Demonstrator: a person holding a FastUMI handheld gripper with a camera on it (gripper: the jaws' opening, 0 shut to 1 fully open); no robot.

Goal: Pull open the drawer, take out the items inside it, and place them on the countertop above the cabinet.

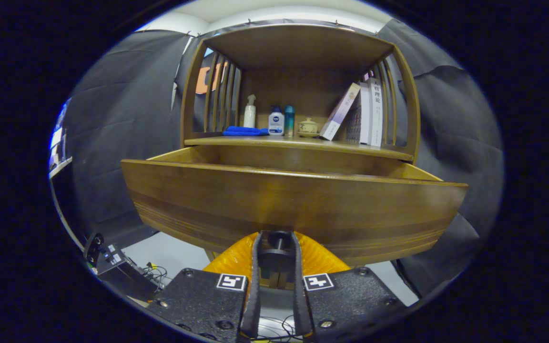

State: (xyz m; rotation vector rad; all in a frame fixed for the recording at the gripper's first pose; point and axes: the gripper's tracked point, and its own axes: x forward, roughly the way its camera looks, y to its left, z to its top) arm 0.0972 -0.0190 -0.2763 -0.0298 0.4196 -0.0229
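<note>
Drawer pulled out
The gripper (277,247) fingers pinch the dark knob (278,239) low on the drawer (293,205) front.

Your drawer (293,200): brown wood, pulled well out from under the countertop (298,143), front panel level. Dark round knob (278,240) at the panel's lower edge, mid-width. Inside hidden behind the panel; contents can't be told.

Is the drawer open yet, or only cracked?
Open. The drawer stands well out from under the countertop, its side walls showing. The gripper is shut on the knob. Its contents: cannot tell.
</note>
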